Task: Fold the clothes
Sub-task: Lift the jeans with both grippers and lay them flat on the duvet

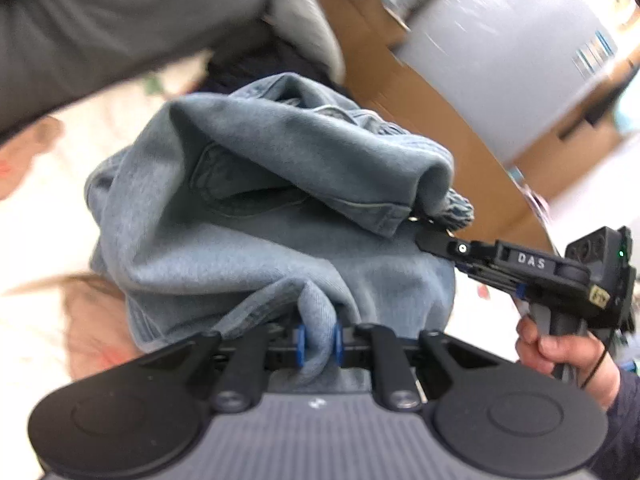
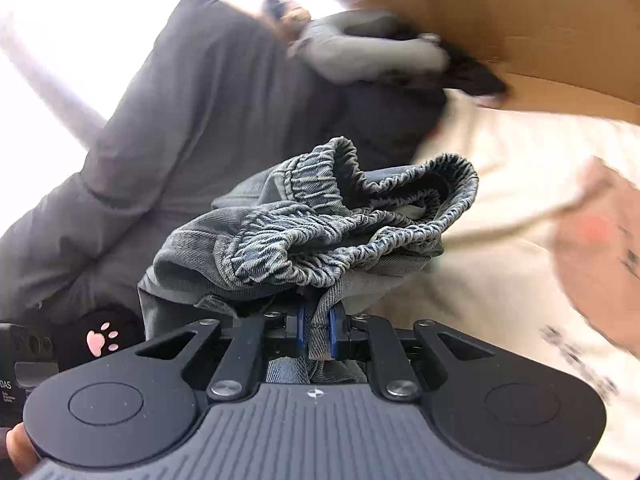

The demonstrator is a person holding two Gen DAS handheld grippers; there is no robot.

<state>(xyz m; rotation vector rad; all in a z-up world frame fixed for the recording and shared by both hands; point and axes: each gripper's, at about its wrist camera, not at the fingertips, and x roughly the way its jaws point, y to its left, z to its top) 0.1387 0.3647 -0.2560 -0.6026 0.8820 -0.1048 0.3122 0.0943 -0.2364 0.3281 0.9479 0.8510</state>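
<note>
A large brown cardboard box [image 1: 400,92] is being shown in the upper right of the left wrist frame. A dark grey padded garment [image 2: 192,120] is being shown across the left half of the right wrist frame. A crumpled light-blue denim garment [image 1: 256,216] is being held at the centre of the left wrist frame. A fold of it is being pinched by the left gripper [image 1: 319,346] at bottom centre. Its gathered elastic waistband [image 2: 400,208] is being clamped by the right gripper [image 2: 316,334] at lower centre of the right wrist frame. The right gripper's handle is being gripped by a hand [image 1: 568,356] at the lower right edge of the left wrist frame.
</note>
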